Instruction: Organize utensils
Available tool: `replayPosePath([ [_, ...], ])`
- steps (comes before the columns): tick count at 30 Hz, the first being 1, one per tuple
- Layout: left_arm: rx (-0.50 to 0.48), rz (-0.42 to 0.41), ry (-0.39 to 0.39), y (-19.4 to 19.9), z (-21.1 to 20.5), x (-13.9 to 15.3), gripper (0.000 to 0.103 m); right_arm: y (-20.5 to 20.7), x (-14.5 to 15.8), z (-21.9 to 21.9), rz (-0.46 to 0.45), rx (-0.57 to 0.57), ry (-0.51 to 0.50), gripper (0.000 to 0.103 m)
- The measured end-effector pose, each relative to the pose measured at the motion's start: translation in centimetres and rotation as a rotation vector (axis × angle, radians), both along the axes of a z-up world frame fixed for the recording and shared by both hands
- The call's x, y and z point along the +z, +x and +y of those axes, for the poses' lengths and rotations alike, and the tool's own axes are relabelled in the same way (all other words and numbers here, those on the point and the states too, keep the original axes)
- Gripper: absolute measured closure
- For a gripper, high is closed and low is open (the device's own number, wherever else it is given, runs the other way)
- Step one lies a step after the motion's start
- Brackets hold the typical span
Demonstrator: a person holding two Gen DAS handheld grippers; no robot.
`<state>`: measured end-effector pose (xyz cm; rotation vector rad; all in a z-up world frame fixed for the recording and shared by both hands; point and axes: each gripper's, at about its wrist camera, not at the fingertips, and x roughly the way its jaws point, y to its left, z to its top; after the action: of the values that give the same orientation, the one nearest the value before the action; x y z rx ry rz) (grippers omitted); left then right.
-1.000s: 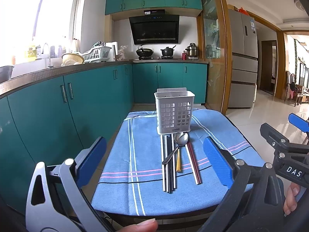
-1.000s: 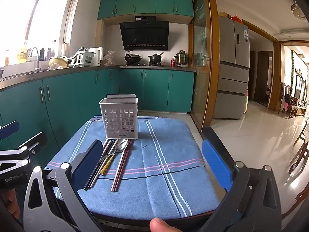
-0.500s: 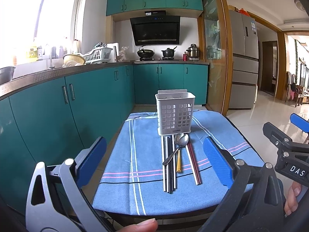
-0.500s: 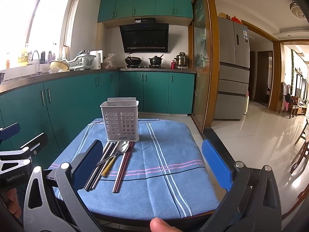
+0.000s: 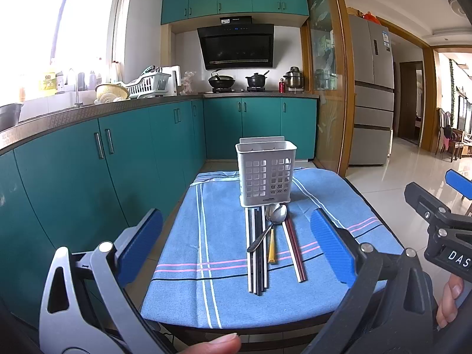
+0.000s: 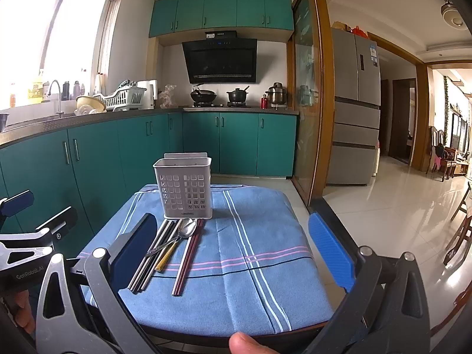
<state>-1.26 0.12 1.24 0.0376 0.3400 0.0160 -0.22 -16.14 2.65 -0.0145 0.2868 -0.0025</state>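
Indoors: blue striped cloth [image 5: 224, 265] over small table, teal kitchen cabinets [image 5: 88, 177] behind; both claws spread, empty.

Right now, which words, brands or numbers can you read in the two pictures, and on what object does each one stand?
"DAS": on the right gripper, cut off by the frame edge.
"GenRobot.AI": on the left gripper.
Too small or blurred to read: the print on the holder base, the range hood badge, the fridge sticker.
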Motion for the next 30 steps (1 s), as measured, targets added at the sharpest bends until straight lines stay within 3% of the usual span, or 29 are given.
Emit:
replayPosePath([
  [30,-0.002,0.004,0.003,-0.01,-0.2,0.04,0.004,-0.21,0.02,0.06,0.0,0.002,0.002,0.003],
])
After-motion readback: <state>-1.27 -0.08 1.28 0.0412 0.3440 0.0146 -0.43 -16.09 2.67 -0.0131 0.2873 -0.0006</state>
